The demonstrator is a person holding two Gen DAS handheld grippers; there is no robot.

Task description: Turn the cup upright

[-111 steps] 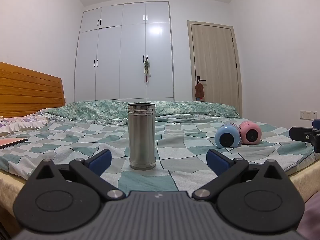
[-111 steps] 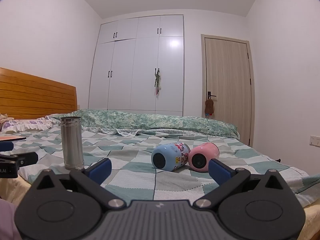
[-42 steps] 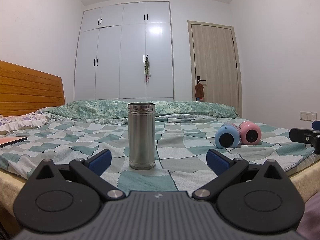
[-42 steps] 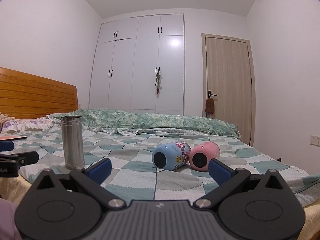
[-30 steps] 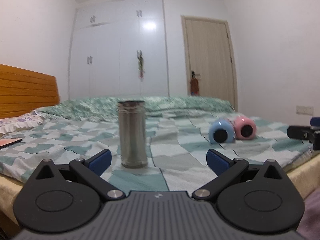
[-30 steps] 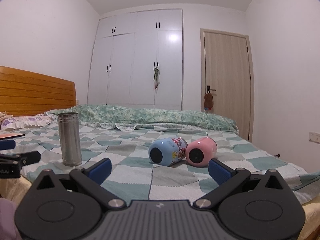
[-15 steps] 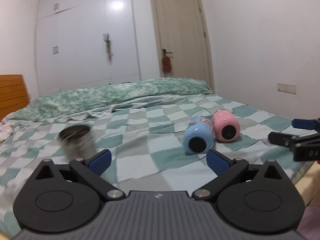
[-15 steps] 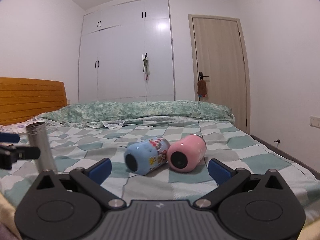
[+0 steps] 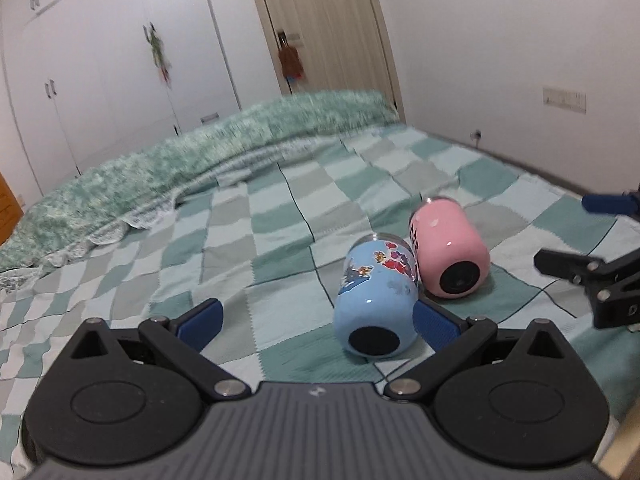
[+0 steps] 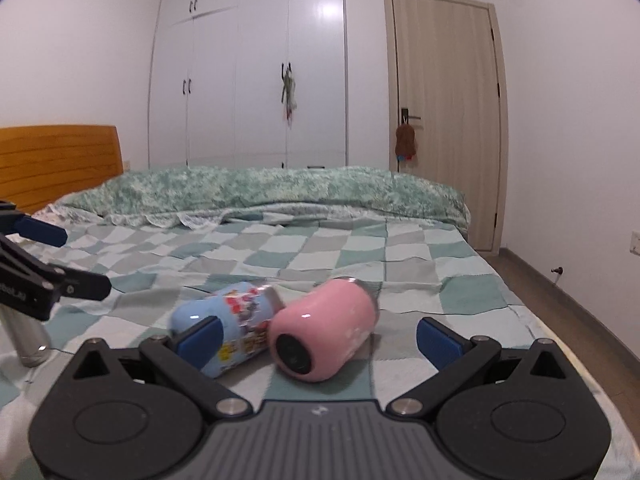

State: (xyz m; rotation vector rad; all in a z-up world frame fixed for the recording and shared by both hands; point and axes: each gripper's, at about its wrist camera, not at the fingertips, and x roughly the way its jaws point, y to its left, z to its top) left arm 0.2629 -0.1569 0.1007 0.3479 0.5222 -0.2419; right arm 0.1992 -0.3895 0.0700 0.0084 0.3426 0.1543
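Black left gripper (image 9: 316, 318) low, jaws wide

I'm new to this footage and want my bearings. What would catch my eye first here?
Two cups lying on their sides, touching, on the checked bedspread: a blue cup with cartoon stickers and a pink cup, dark bases toward the cameras. The left tool and right tool are both open and empty, low over the bed. A steel flask stands at the right view's left edge.
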